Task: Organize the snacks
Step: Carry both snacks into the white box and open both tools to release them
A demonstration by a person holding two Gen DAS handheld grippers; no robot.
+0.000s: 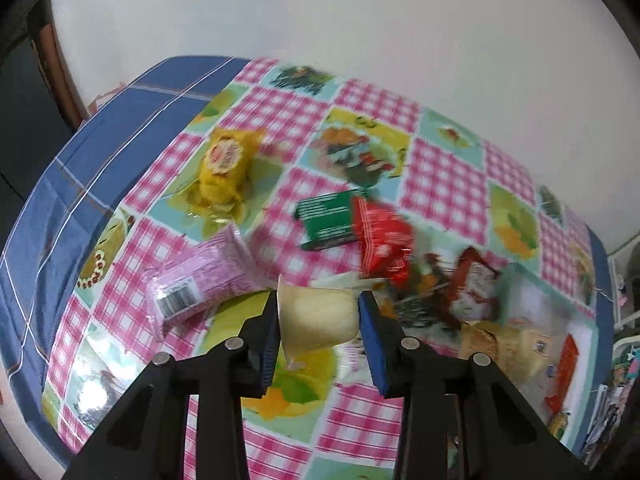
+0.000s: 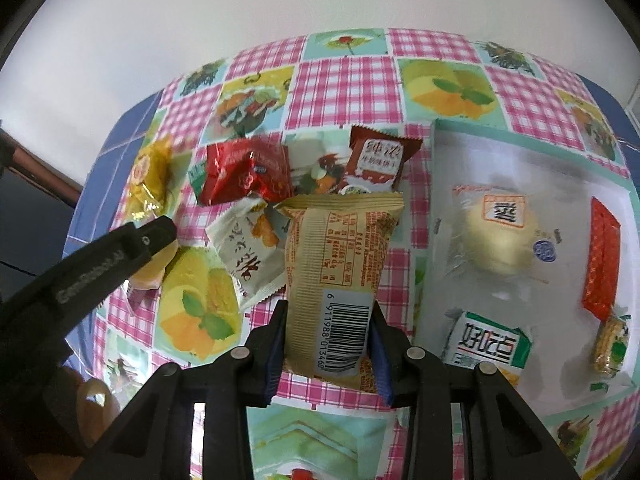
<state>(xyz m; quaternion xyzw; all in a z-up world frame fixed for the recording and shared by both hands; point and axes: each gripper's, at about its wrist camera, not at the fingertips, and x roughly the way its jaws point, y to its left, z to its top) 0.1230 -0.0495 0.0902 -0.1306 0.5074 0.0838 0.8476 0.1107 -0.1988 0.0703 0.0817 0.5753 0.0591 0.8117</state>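
Left claw [image 1: 319, 312]: I hold a pale bun packet [image 1: 318, 322] above the bench [image 1: 360, 420]; right claw [image 2: 329, 320]: clamped on a tan barcode packet [image 2: 340, 264]; step: carrying both; next: lower into white tray [image 2: 520, 300] beside snacks.

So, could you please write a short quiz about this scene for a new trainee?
1. True or false: both grippers are holding a snack.
2. What does the right gripper hold? A) the red packet B) the tan packet with a barcode C) the green and white packet
3. Which packets already lie in the tray?

Key
1. True. The left gripper is shut on a clear-wrapped pale cake.
2. B, the tan packet with a barcode.
3. A clear-wrapped round cake, an orange-red packet, a green and white packet and a small cracker packet.
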